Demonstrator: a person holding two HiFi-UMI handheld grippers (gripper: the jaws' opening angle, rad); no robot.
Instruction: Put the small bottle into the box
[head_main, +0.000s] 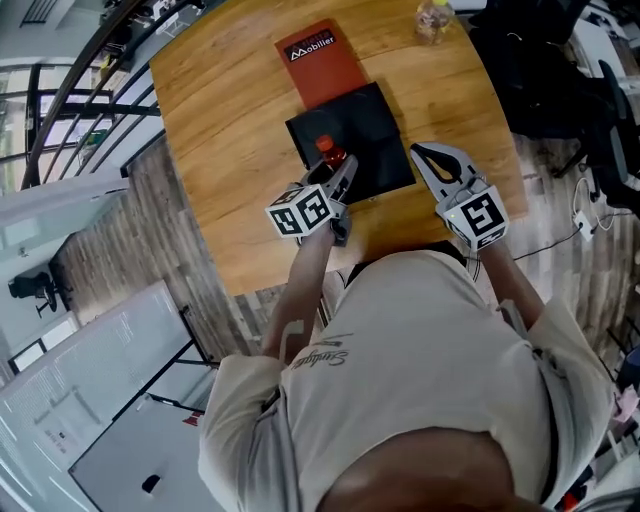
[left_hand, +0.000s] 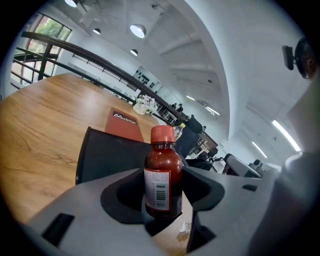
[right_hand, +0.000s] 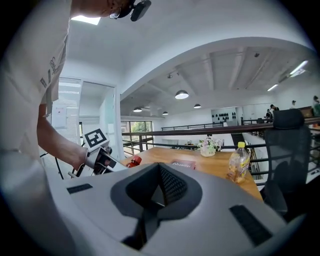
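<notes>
A small brown bottle (head_main: 328, 152) with a red cap stands upright between the jaws of my left gripper (head_main: 340, 170), which is shut on it. It hovers at the near edge of the open black box (head_main: 375, 120) on the wooden table (head_main: 230, 120). The left gripper view shows the bottle (left_hand: 163, 175), its barcode label facing the camera, held in the left gripper (left_hand: 162, 200) with the box wall (left_hand: 105, 155) behind. My right gripper (head_main: 440, 165) hangs to the right of the box, shut and holding nothing; in its own view the right gripper (right_hand: 160, 187) has its jaws together.
A red lid or booklet (head_main: 320, 65) lies just beyond the box. A plastic drink bottle (right_hand: 239, 161) and a flower pot (right_hand: 206, 146) stand at the table's far end. A black office chair (right_hand: 287, 150) is off to the right. A railing (head_main: 80, 90) runs left of the table.
</notes>
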